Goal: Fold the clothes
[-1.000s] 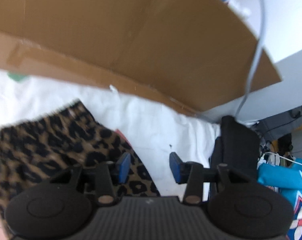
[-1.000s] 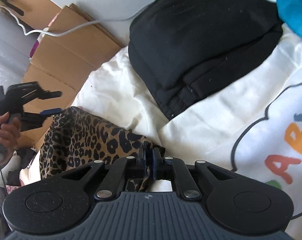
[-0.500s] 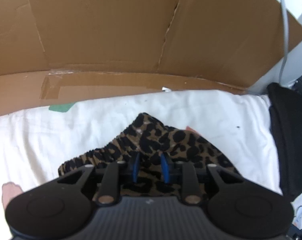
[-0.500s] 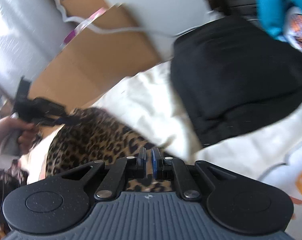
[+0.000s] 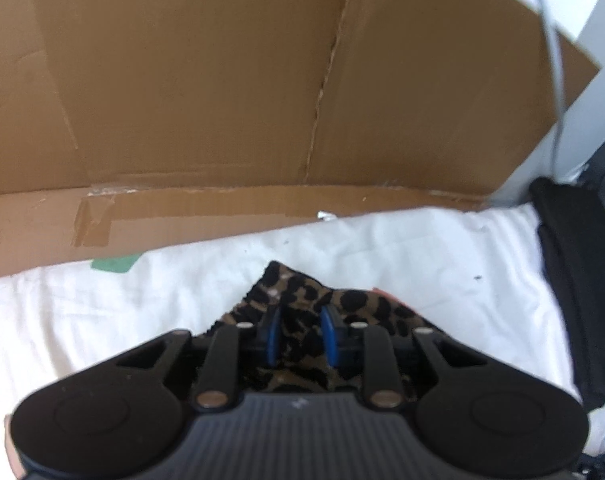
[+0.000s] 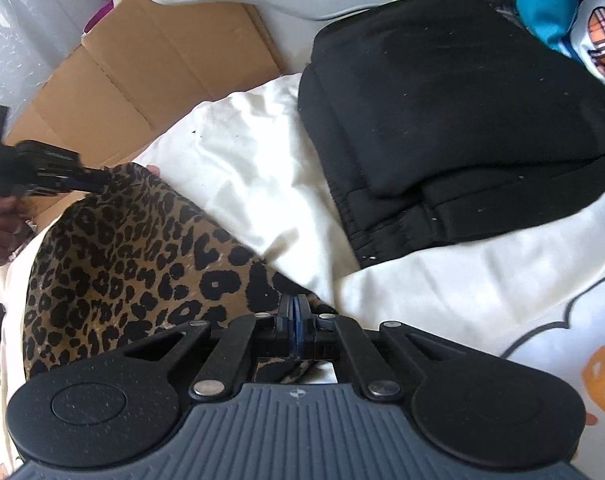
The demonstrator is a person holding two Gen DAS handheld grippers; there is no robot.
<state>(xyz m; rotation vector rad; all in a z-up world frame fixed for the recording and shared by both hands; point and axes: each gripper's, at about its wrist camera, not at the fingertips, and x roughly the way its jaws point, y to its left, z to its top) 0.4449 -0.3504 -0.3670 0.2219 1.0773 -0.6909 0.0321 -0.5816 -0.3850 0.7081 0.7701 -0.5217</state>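
We see a white sheet (image 6: 262,184) covering the surface, with brown cardboard (image 5: 222,100) behind it and folded black clothes (image 6: 442,112) at its far side. The leopard-print garment (image 6: 134,264) lies stretched between us: our left gripper (image 5: 299,334) fingers pinch one bunched corner, our right gripper (image 6: 293,320) fingers clamp another.

Only partial print readable: an orange "B" (image 6: 602,376) on the white sheet (image 6: 442,300), right wrist view, cut off at the frame edge. No other legible text, labels or numbers.
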